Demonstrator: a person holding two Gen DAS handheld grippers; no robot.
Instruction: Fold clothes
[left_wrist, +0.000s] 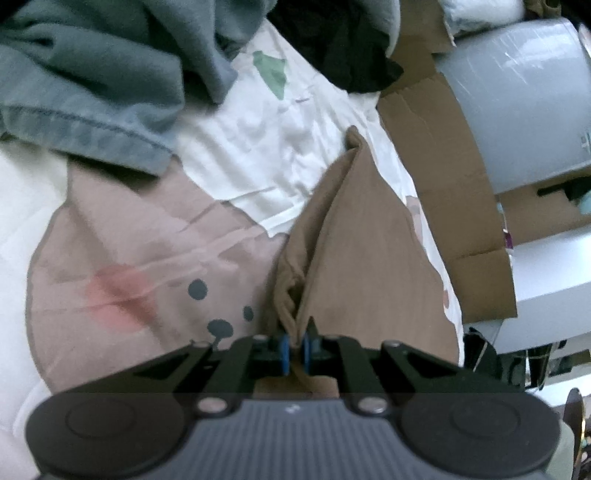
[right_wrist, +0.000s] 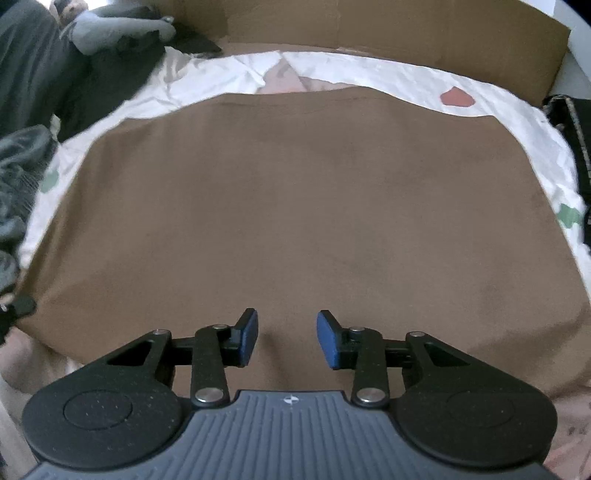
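Left claw (left_wrist: 295, 345): clenched on a bunched fold of the brown garment (left_wrist: 354, 251), the blue pads (left_wrist: 283, 347) pressed close with cloth pinched between them. From the pinch, the brown cloth is seen running ahead of the claw as a raised, tent-like ridge, ending in a corner well ahead. Left of the claw, a bedsheet (left_wrist: 122, 266) printed with a pinkish bear face is noted; ahead and to the left, a heap of grey-blue clothing (left_wrist: 92, 85) is lying on the sheet. To the right, flattened cardboard (left_wrist: 443, 177) is leaning beside the bed. Right claw (right_wrist: 287, 338): released, its blue pads (right_wrist: 251, 332) standing apart with nothing gripped between them; whether the fingertips touch the cloth cannot be told. In the right wrist view the brown garment (right_wrist: 295, 206) is spread broad and smooth beneath and ahead of the claw, bordered by white sheet (right_wrist: 369, 70) on the far side. Dark clothing (right_wrist: 33, 74) is piled far left of the right claw.
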